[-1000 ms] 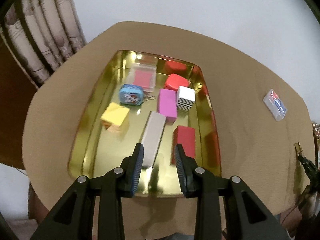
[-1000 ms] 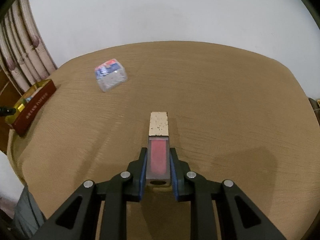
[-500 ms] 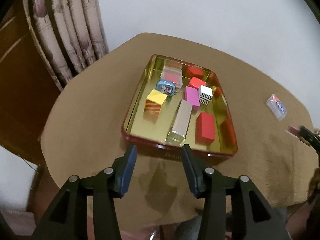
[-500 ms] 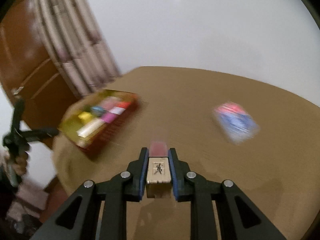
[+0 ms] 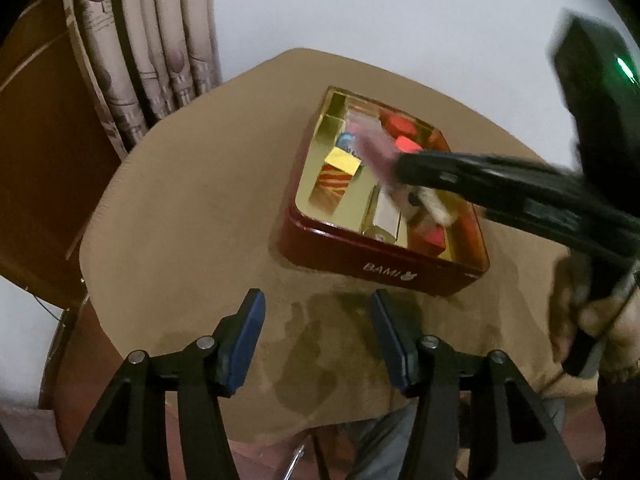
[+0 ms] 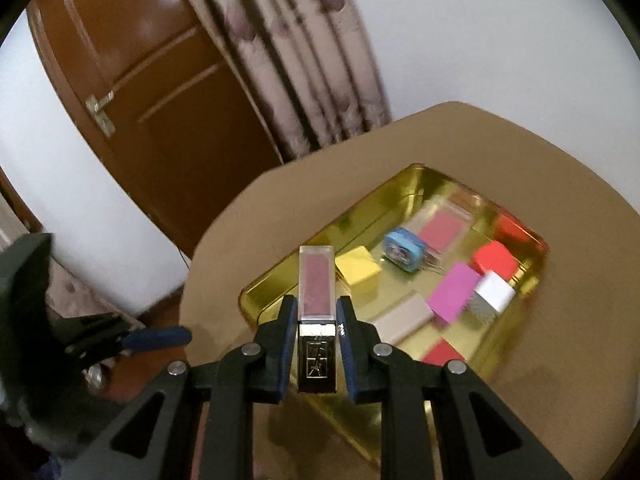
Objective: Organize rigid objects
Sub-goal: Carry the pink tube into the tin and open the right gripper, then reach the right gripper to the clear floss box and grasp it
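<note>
One gold-lined red tin point(image 5: 384, 268), marked "BAMI", sits on the tan worktop point(image 5: 200, 208) holding nine small boxes. The right gripper point(image 6: 317, 344), jaws clamped on a pink lip-gloss tube point(image 6: 315, 280), hangs over the tin's near edge. The left gripper point(image 5: 316, 340) is empty, jaws opening.

wall point(image 6: 500, 32): white | door point(image 6: 152, 92): brown (metal handle) | curtain point(image 6: 296, 48): patterned | table point(image 5: 192, 216): tan

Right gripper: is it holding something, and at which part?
Yes. The right gripper holds a lip gloss tube near its dark cap end; the clear pink part projects forward over the tin.
</note>
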A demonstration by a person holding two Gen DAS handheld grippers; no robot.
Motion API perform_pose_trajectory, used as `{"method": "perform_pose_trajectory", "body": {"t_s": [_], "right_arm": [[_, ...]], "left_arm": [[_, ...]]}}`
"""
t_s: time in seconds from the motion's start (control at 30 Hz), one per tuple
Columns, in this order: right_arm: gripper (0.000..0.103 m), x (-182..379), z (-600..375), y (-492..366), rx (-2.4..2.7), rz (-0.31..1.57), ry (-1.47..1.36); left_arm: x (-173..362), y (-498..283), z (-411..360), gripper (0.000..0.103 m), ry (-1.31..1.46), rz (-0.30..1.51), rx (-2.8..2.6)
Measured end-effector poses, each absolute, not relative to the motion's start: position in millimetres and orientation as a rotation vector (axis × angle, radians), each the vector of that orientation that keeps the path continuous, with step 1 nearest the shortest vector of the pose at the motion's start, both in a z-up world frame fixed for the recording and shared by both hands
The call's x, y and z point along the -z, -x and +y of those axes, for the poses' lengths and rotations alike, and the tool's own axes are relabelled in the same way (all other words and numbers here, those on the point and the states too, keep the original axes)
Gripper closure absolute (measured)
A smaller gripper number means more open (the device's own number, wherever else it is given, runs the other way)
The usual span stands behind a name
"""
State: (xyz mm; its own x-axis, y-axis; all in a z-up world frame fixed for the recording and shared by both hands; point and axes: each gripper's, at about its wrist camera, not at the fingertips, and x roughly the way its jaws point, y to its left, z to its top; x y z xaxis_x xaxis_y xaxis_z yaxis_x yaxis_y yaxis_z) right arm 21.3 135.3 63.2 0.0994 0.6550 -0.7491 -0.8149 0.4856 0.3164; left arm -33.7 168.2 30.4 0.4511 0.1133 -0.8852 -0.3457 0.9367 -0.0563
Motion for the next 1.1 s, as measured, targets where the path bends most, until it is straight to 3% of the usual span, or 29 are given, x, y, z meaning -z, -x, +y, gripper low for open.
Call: {"method": "perform_pose_trajectory", "body": {"t_s": [0.57,1.1], "right_arm": [[0.082,-22,194,-36,-1.079,1.090,0.245],[0.062,-86,28,-36,-0.903,0.830,0.153]], "left_arm": [[-22,35,175,0.051,0.253,1.062,-0.290],[-30,31,120,0.046,0.065,1.054,-0.287]]}}
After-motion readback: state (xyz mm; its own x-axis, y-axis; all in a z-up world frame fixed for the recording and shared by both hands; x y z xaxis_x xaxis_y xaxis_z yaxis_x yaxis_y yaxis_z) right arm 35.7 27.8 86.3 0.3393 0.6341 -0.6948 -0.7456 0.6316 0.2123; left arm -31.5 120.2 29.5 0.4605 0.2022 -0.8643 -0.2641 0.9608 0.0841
